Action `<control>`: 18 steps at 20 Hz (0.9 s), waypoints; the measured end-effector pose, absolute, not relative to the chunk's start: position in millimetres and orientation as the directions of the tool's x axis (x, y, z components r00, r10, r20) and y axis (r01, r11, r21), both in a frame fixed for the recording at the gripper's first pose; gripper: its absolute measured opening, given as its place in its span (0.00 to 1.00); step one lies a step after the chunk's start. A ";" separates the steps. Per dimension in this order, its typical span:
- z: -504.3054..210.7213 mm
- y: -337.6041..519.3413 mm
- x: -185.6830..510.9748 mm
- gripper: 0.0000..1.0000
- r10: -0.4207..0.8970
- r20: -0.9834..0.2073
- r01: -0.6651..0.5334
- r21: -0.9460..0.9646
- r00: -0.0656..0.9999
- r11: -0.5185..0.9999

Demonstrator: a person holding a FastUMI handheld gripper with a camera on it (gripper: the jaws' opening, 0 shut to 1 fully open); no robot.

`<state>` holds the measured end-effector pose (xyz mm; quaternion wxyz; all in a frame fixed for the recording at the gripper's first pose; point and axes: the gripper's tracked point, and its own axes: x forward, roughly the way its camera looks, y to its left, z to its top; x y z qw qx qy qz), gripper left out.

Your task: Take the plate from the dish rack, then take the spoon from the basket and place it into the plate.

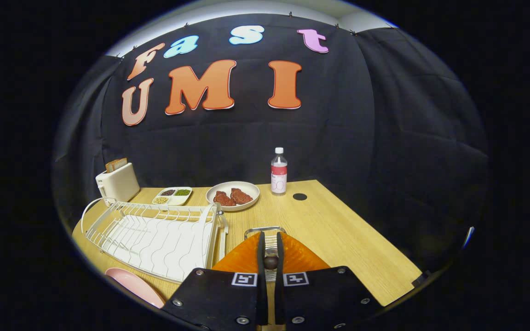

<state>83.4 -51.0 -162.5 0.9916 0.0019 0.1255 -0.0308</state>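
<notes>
My gripper (270, 236) hovers over an orange ribbed basket (302, 258) near the table's front. Its two black fingers (261, 250) stand almost together, both pressing on a dark rounded knob that looks like the end of the spoon (271, 261). The rest of the spoon is hidden between the fingers. A metal wire loop (265, 228) shows just ahead of the fingertips. The pink plate (135, 285) lies flat on the table to the left of the gripper, in front of the white wire dish rack (154, 235), which holds nothing.
Behind the rack stand a white toaster (118, 183) with bread, a divided dish of beans (172, 195) and a white plate of meat (233, 196). A water bottle (279, 171) stands beyond the basket. The bare wooden table (348, 230) stretches to the right.
</notes>
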 end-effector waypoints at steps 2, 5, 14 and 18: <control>-146.1 -50.6 74.4 0.06 -0.069 -0.230 0.070 0.000 0.971 0.998; -123.7 -45.0 57.2 0.06 -0.079 -0.204 0.082 0.005 0.976 0.997; -101.3 18.9 -14.6 0.06 -0.037 -0.196 0.046 0.046 0.980 0.998; -108.7 60.0 -41.6 0.06 0.001 -0.206 0.011 0.055 0.978 0.998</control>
